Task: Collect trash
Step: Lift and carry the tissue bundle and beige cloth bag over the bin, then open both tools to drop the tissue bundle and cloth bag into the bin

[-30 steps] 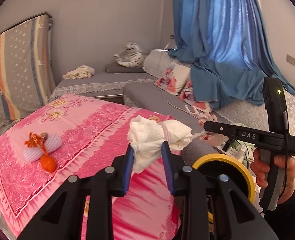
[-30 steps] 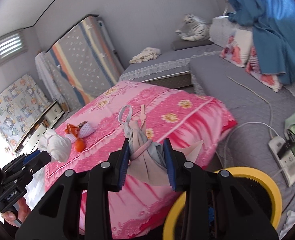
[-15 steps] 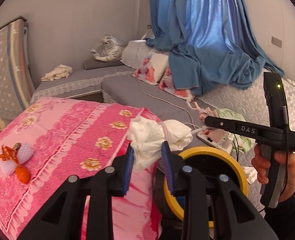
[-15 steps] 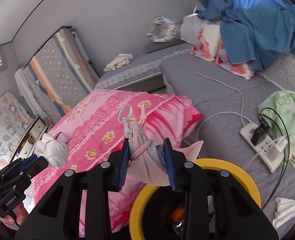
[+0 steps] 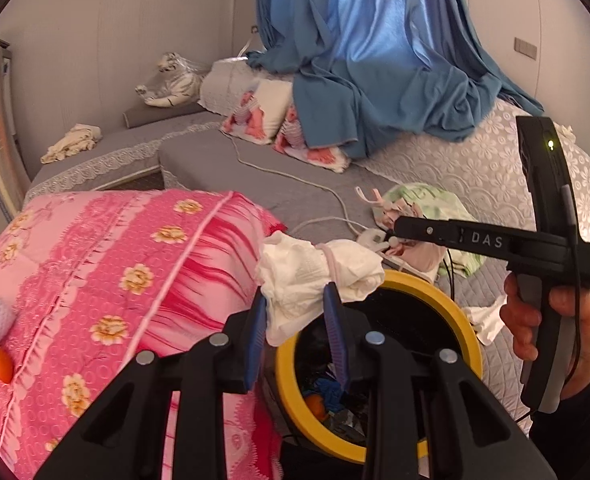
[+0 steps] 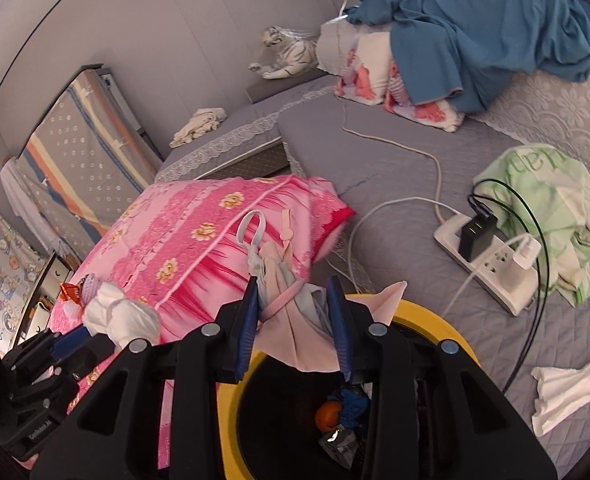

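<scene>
In the left wrist view, the left gripper (image 5: 297, 312) points downward and its blue pads pinch a white tissue wad (image 5: 315, 276) over the yellow-rimmed bin (image 5: 465, 320). A hand (image 5: 551, 328) holds the other tool upright on the right.

In the right wrist view, the right gripper (image 6: 295, 312) tilts down above the bin, nearly closed on pink face masks (image 6: 291, 300).

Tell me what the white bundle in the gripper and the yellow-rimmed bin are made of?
The white bundle held by the left gripper looks like soft crumpled tissue or padded paper: matte, wrinkled, with a faint dotted texture. It may be cloth-like; I can't be sure. The bin looks like hard plastic: its yellow rim is smooth, even and slightly shiny, and its inside is dark.
</scene>
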